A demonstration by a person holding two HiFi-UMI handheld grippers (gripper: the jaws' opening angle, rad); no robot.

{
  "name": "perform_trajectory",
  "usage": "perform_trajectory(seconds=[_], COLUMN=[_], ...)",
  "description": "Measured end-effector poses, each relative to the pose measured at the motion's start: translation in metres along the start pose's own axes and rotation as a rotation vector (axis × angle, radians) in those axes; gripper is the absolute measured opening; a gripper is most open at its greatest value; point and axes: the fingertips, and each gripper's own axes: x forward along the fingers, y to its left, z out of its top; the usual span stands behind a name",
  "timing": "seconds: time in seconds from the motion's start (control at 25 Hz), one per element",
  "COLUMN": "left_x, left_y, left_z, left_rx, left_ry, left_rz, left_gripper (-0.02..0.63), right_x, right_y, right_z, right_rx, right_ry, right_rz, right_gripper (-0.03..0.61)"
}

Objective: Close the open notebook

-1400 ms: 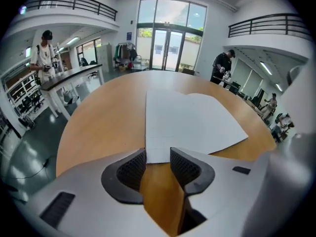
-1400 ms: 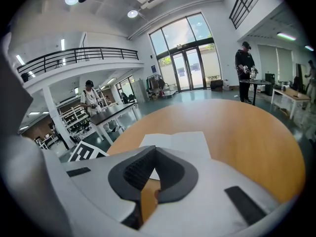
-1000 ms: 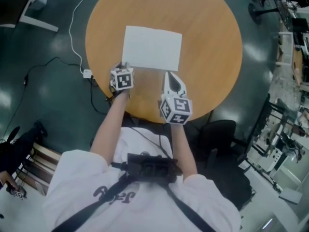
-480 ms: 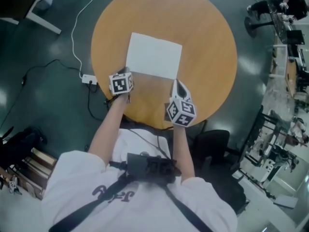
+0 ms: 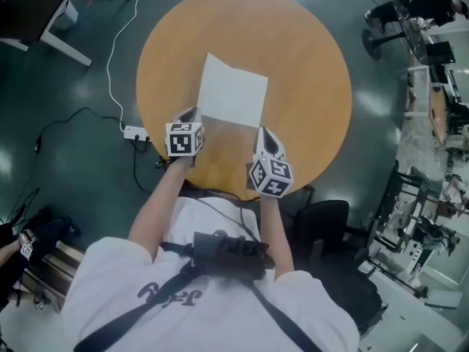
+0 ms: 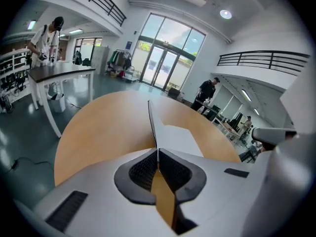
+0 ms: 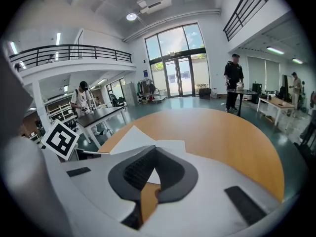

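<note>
The open notebook [image 5: 234, 90] lies white on the round wooden table [image 5: 308, 64]. My left gripper [image 5: 195, 114] is shut on the near edge of its left leaf. In the left gripper view that leaf [image 6: 152, 122] stands upright and edge-on, rising from between the pads of the left gripper [image 6: 157, 151], while the other half [image 6: 183, 137] lies flat to its right. My right gripper [image 5: 262, 132] hovers at the notebook's near right corner with its jaws together and nothing in them. From the right gripper [image 7: 154, 150], the white pages [image 7: 129, 136] show just beyond the tips.
A white cable and plug block [image 5: 133, 132] lie on the dark floor left of the table. A black chair [image 5: 330, 215] stands at the near right. A dark desk [image 6: 59, 72] with a person beside it is at the left; another person [image 7: 234, 80] stands far behind the table.
The left gripper closed on the notebook's left leaf and lifted it, so the notebook looks narrower from above. The right gripper edged towards the near right corner.
</note>
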Motion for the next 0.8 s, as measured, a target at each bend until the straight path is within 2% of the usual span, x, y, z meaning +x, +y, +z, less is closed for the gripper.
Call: perform_trajectory(seconds=[0.36, 0.8], left_x=[-0.009, 0.006], left_y=[-0.055, -0.115], left_z=[0.014, 0.006], left_rx=[0.112, 0.219], left_ry=[-0.011, 0.038], left_rz=[-0.102, -0.216], left_gripper=[0.028, 0.028], right_x=[-0.02, -0.039], right_y=[-0.01, -0.029], right_z=[0.001, -0.003], right_rx=[0.042, 0.116], right_ry=[-0.039, -0.065], right_rz=[-0.012, -0.058], right_gripper=[0.015, 0.015])
